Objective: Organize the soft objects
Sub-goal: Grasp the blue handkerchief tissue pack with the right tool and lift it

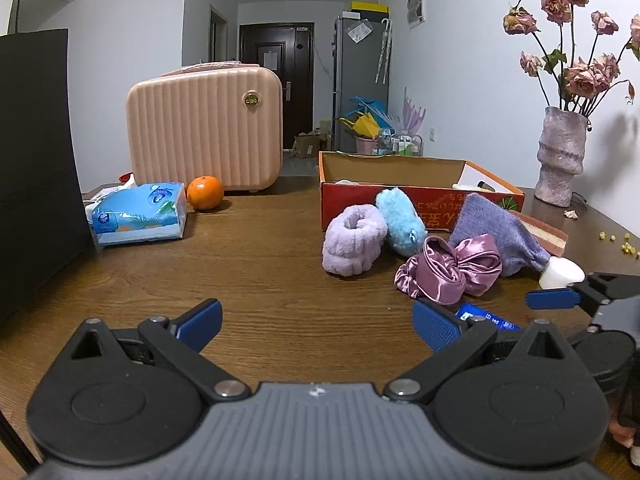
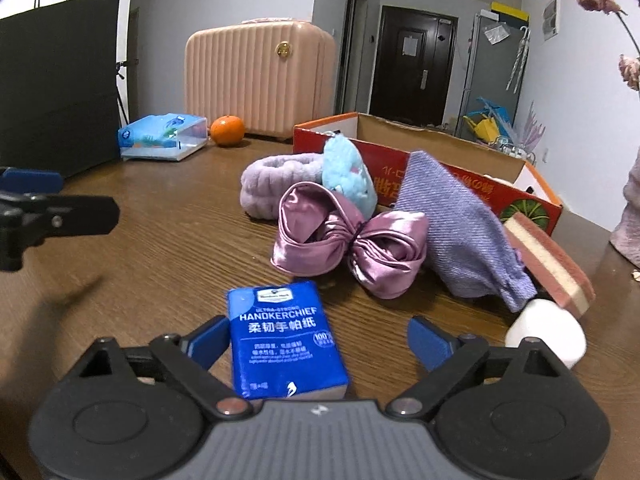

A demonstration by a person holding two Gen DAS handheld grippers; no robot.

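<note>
Soft things lie before an orange cardboard box (image 1: 416, 168) (image 2: 440, 140): a lilac fluffy band (image 1: 352, 240) (image 2: 272, 184), a light blue plush (image 1: 400, 220) (image 2: 348, 172), a pink satin scrunchie bow (image 1: 448, 268) (image 2: 352, 236), a purple cloth (image 1: 504, 228) (image 2: 460, 232), a pink-and-cream sponge (image 1: 544, 232) (image 2: 552, 264) and a white soft lump (image 1: 560, 274) (image 2: 544, 336). My left gripper (image 1: 316, 322) is open and empty over bare table. My right gripper (image 2: 316, 344) is open around a blue handkerchief pack (image 2: 280, 336), its jaws apart from the pack's sides.
On the wooden table (image 1: 248, 264) stand a pink ribbed case (image 1: 204, 128), an orange (image 1: 205, 193), a blue tissue pack (image 1: 140, 212) and a black bag (image 1: 36, 160) at the left. A vase of dried roses (image 1: 560, 152) stands at the right.
</note>
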